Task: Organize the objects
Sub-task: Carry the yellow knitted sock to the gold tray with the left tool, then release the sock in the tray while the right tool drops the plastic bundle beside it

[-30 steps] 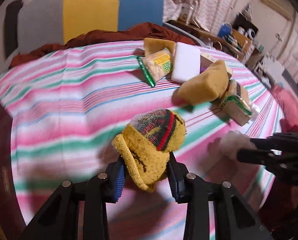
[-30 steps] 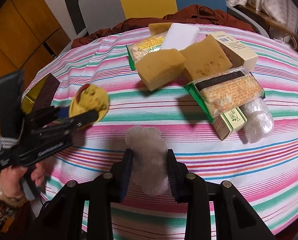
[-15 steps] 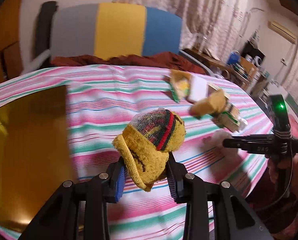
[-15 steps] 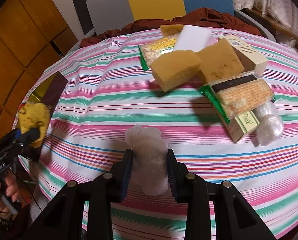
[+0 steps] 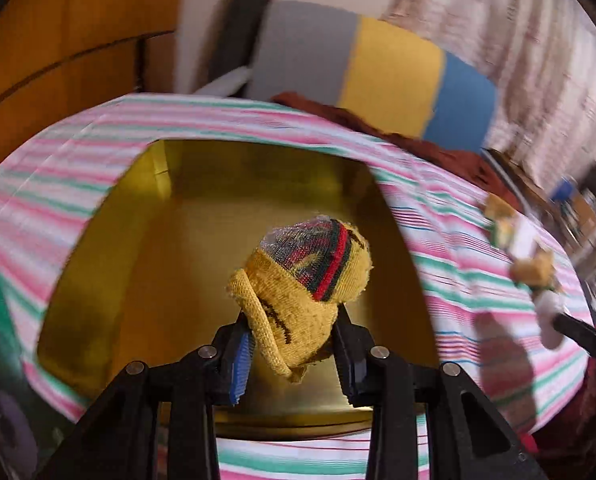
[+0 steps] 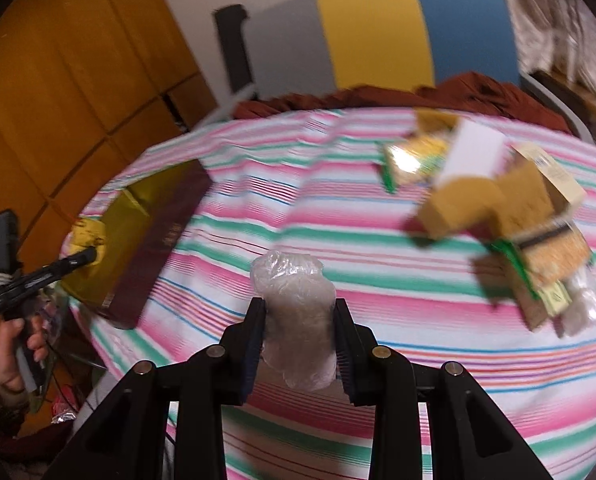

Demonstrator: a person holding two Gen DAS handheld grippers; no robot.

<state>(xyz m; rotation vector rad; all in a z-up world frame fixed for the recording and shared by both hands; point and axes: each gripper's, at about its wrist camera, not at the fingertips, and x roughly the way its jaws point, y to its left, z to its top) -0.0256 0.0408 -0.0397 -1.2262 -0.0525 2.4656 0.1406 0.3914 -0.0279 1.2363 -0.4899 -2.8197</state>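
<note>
In the right wrist view, start at the far left: your left hand [image 6: 16,344] grips the handle of the left gripper [image 6: 85,258], whose tip reaches to the near end of the box [image 6: 166,236] at the left edge of the table [image 6: 282,216]. The yellow sock [image 6: 83,236] shows at that tip, over the box's gold inside.

The left wrist view settles the relation that matters. The left gripper [image 5: 294,350] has its fingers [image 5: 240,356] drawn narrow and pressed on the lower half of the sock [image 5: 302,284]; the bundle stands up out of them toward the top of the frame, long axis along the fingers. Behind and below it, the box [image 5: 146,264] fills the middle of the frame with its open gold floor. So the sock hangs over the opening, not over the cloth, and I judge a release here would land it inside. How high it hangs above the floor I cannot tell.

Moving right, in the right wrist view the right gripper [image 6: 300,338] sits at lower centre, fingers [image 6: 254,340] narrow and clamped on the plastic bag [image 6: 296,312], which also stands upright along them. The box lies up and to the left of it, well apart. The pile [image 6: 494,208] of sponges and packets lies at the right.
</note>
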